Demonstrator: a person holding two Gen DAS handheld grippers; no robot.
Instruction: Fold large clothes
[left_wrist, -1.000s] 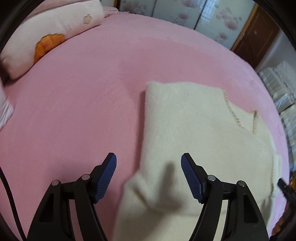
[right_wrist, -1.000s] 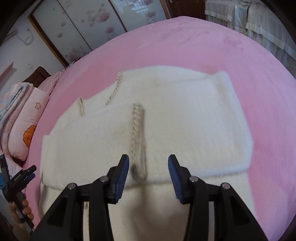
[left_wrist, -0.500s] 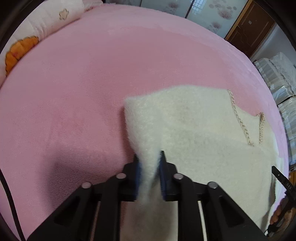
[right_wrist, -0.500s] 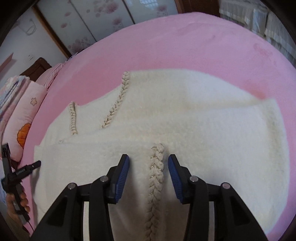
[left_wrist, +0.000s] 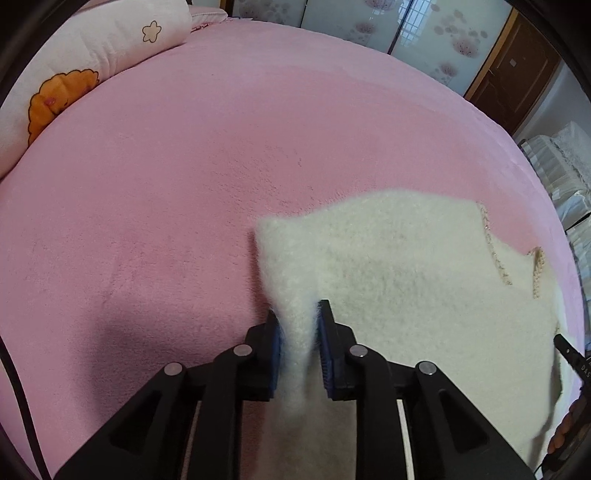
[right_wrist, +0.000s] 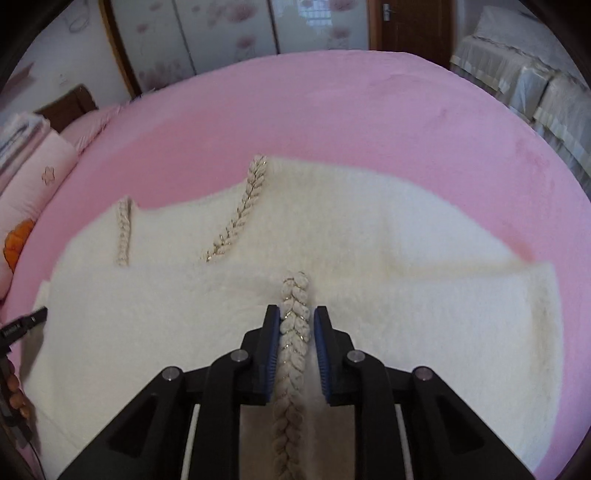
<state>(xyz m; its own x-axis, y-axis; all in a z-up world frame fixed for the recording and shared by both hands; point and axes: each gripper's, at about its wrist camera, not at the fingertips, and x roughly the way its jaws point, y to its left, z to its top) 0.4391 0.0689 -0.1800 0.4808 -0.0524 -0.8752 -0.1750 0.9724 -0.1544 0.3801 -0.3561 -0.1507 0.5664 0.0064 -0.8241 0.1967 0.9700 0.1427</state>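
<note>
A fluffy cream knitted garment (left_wrist: 406, 277) lies spread on the pink bed (left_wrist: 147, 184). Its left edge rises as a pinched ridge between the pads of my left gripper (left_wrist: 297, 314), which press on it while the jaws are opening slightly. In the right wrist view the same garment (right_wrist: 424, 288) shows beige braided trim (right_wrist: 295, 295). One strip of that trim runs between the blue pads of my right gripper (right_wrist: 295, 314). Those jaws are closing, and a narrow gap still shows beside the braid.
A pink pillow with an orange print (left_wrist: 74, 66) lies at the bed's far left. Flowered sliding doors (right_wrist: 221, 37) and cloth-covered furniture (right_wrist: 517, 81) stand beyond the bed. A person's hand (right_wrist: 14, 391) shows at the left edge of the right wrist view.
My left gripper went from wide open over the garment's left edge to closed on it, pulling up a ridge. My right gripper moved over the braided trim and its jaws narrowed.
</note>
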